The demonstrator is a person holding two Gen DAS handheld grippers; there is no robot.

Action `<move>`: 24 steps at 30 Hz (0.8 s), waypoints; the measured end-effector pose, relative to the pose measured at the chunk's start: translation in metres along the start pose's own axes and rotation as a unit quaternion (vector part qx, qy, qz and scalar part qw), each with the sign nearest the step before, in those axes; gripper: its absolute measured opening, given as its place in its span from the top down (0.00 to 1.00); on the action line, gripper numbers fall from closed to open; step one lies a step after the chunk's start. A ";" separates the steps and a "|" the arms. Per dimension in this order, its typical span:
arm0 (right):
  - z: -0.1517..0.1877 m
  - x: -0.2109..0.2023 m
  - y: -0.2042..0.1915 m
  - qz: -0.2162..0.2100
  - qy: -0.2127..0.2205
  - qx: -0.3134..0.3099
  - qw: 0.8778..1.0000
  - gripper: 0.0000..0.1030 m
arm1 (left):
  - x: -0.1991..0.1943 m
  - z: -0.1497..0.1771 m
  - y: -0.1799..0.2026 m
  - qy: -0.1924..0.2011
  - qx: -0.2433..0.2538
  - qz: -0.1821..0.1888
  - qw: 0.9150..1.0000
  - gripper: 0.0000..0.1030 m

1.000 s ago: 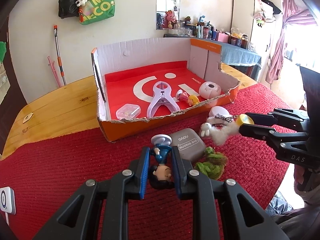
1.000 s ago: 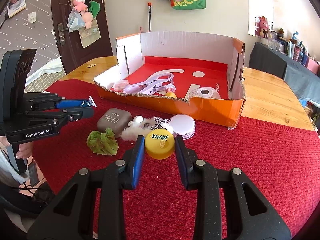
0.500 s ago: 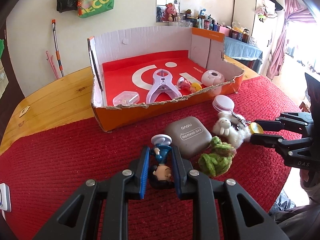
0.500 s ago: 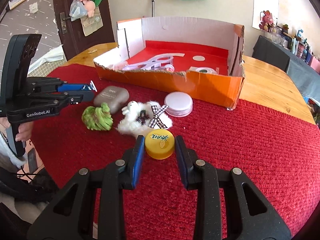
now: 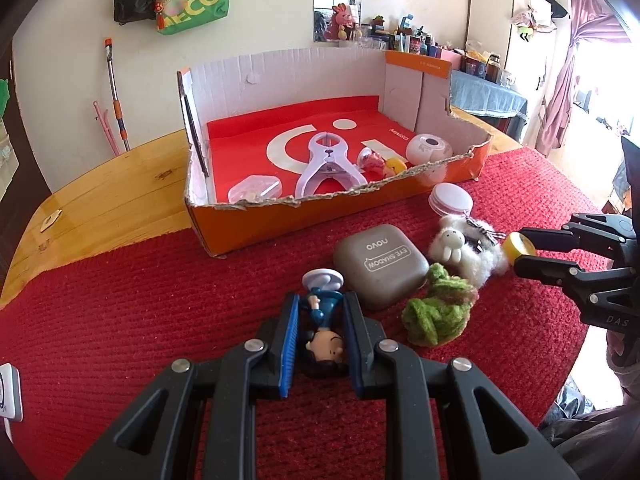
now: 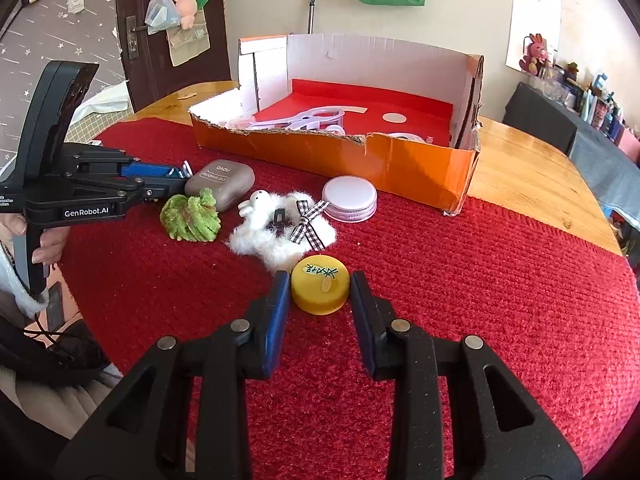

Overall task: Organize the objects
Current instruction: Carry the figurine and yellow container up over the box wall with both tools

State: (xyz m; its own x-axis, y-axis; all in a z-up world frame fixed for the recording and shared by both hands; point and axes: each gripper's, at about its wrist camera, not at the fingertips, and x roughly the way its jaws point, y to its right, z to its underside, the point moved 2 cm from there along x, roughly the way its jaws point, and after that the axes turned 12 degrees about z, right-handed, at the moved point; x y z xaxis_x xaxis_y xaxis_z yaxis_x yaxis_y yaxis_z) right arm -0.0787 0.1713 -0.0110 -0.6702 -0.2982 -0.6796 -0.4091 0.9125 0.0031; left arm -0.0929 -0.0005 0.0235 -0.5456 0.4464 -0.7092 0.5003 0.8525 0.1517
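A wooden counter [image 5: 120, 184] is partly covered by a ribbed red woven cloth [image 5: 140, 320]. At the left, the left claw [image 5: 320, 312] is clamped on a small plastic figurine in blue clothes with dark hair [image 5: 322, 332], its head toward the camera and its round white base pointing away. Just right of it lie a smooth grey rounded-square eye-shadow case [image 5: 380, 264], a green knitted yarn piece [image 5: 438, 310] and a fluffy white bunny plush with a checked bow [image 5: 466, 246]. Behind them stands a torn orange cardboard box with a red floor [image 5: 320, 220], holding a pale lilac plastic clamp [image 5: 328, 164]. A flat round pink-white lid [image 5: 450, 198] lies beside the box. At the right, the right claw [image 6: 320, 292] is closed against a glossy yellow round cap [image 6: 320, 288] resting on the cloth.
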 end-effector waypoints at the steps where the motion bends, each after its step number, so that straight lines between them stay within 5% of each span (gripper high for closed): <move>1: -0.002 -0.001 0.000 -0.005 0.001 0.002 1.000 0.72 | -0.003 -0.001 0.001 0.004 0.002 0.001 1.000 0.79; 13: -0.022 -0.014 0.002 -0.022 0.021 0.009 0.999 0.72 | -0.025 -0.022 0.003 0.031 0.002 0.011 0.999 0.79; 24: -0.107 0.002 0.021 -0.002 0.042 0.011 0.999 0.72 | -0.006 -0.101 -0.018 0.024 0.017 -0.010 1.000 0.79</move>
State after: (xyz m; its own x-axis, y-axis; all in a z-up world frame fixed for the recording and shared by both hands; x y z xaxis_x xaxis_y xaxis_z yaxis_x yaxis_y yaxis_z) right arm -0.1549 0.1602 0.0662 -0.7186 -0.3225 -0.6162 -0.3983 0.9171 -0.0155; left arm -0.1671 0.0091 0.0944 -0.5872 0.4429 -0.6775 0.5106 0.8521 0.1145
